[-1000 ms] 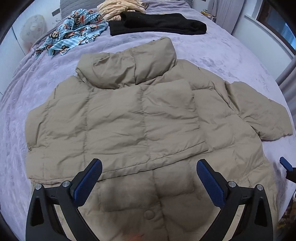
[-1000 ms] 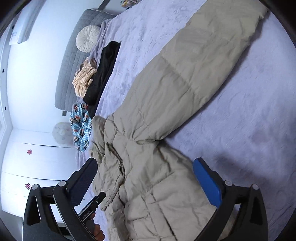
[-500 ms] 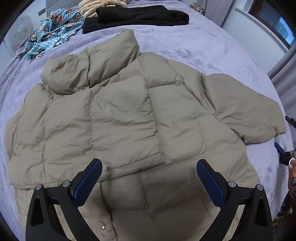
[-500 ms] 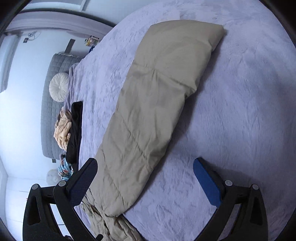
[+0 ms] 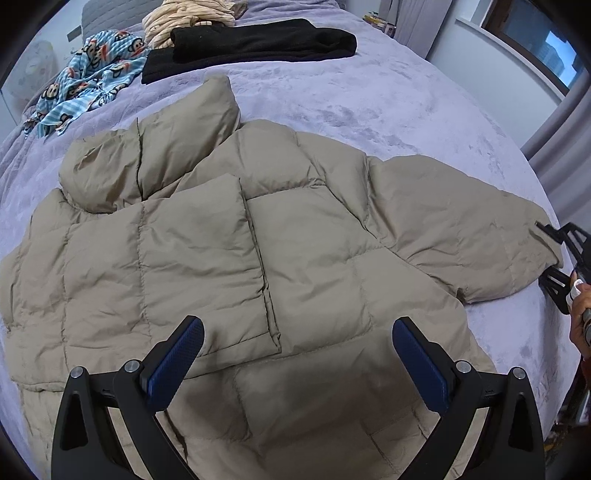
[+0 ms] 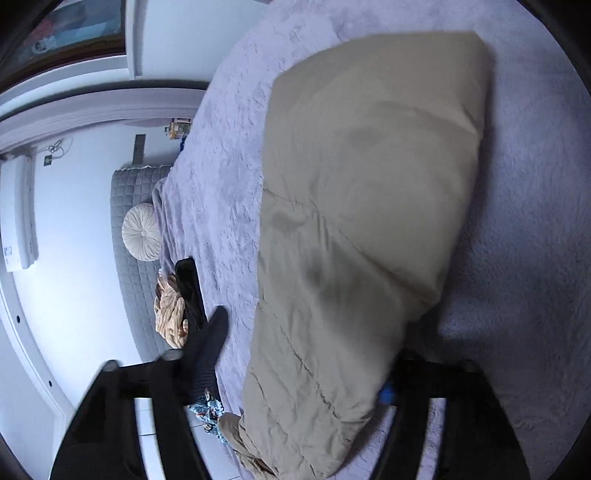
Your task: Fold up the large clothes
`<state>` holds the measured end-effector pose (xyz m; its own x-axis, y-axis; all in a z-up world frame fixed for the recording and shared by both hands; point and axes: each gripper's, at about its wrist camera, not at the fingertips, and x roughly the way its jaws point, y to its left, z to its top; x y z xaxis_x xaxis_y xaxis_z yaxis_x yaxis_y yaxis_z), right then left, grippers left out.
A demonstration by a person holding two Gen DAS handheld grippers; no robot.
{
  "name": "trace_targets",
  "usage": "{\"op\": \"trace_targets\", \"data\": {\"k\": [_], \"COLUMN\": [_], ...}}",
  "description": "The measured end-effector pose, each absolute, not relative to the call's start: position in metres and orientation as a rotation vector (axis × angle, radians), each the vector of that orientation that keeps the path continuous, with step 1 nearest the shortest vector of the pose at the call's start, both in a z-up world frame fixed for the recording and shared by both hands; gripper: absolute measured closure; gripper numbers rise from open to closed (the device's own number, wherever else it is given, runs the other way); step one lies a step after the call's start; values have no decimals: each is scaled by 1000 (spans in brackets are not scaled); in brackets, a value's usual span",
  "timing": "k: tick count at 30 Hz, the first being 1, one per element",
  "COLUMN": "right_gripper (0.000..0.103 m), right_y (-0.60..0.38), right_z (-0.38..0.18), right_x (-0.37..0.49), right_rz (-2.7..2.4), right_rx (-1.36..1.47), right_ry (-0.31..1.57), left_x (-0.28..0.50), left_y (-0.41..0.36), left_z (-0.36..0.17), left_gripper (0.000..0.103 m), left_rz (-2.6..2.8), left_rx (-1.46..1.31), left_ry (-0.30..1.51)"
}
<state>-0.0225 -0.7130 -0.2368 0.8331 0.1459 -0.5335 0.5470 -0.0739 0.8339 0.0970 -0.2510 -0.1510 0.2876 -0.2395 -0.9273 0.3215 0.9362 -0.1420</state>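
A large beige puffer jacket (image 5: 229,236) lies spread on the purple bed, collar at the far side, its right sleeve (image 5: 461,225) stretched out to the right. My left gripper (image 5: 297,354) is open and empty above the jacket's lower front. My right gripper (image 6: 303,354) is open, its jaws straddling the sleeve (image 6: 369,206), which fills its view. It also shows in the left wrist view (image 5: 557,258) at the sleeve's cuff. I cannot tell whether the fingers touch the sleeve.
At the head of the bed lie a black garment (image 5: 251,44), a cream striped one (image 5: 184,14) and a blue monkey-print one (image 5: 85,81). A grey headboard (image 6: 136,206) with a round white cushion (image 6: 142,232) stands behind. The bed's right edge is near the cuff.
My left gripper has swung right over the jacket's front. My right gripper has moved along the sleeve to the cuff and now straddles it.
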Motion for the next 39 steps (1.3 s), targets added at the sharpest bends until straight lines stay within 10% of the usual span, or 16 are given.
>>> {"op": "trace_targets", "data": {"k": [3, 20, 39], "right_gripper": [93, 93, 86], "right_y": [-708, -489, -292], "right_z": [-234, -65, -210], "right_x": [-22, 133, 143], "right_rz": [-347, 271, 273], "right_rx": [1625, 879, 668], "right_ry": [541, 738, 1209], "left_x": [100, 120, 111], "left_y": [-243, -103, -38], "left_z": [-149, -133, -156], "left_gripper": [1, 1, 1], "left_rz": [-363, -111, -73], "left_rx": [58, -40, -121], "left_ry": [1219, 1132, 1149]}}
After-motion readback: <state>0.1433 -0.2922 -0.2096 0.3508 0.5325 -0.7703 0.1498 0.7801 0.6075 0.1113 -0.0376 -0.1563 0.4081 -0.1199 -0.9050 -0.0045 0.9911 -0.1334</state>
